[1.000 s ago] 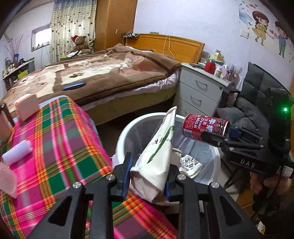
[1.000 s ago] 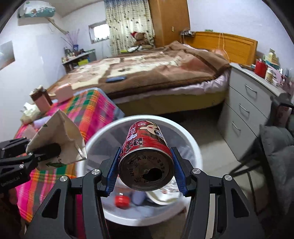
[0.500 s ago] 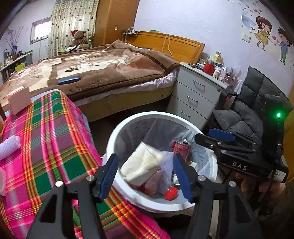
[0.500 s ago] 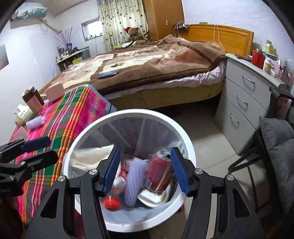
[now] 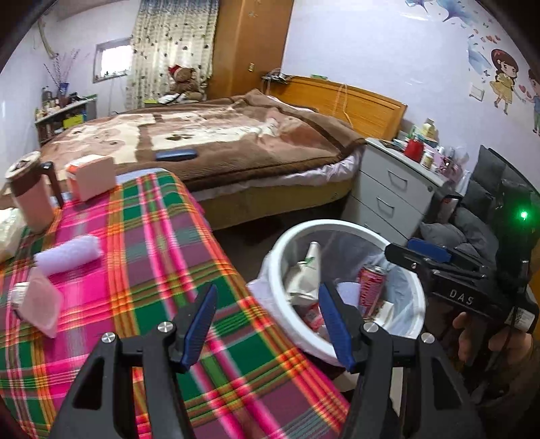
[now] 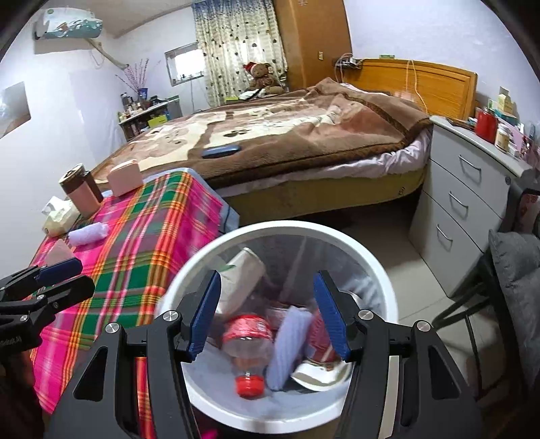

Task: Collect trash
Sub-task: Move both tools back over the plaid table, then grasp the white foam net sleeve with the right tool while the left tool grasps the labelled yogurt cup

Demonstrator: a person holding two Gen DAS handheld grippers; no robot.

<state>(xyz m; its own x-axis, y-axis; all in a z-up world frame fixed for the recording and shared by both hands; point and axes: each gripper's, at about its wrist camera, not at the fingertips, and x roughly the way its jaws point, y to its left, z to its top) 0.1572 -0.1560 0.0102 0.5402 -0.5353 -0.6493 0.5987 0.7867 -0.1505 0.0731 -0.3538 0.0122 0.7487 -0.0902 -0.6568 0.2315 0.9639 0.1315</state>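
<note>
Right wrist view: right claw spread and empty over the bin, can and carton inside; left claw spread over the tabletop. Risk: snagging the liner, tipping the bin.

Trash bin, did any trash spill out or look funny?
Nothing spilled. The paper bag, red can and plastic bottle all lie inside the white trash bin, just jumbled. Both grippers hang open and empty.

We saw lilac walls, a small bright window beside patterned curtains, a wooden wardrobe, a bed under a brown blanket, grey drawers and a pale tiled floor.
</note>
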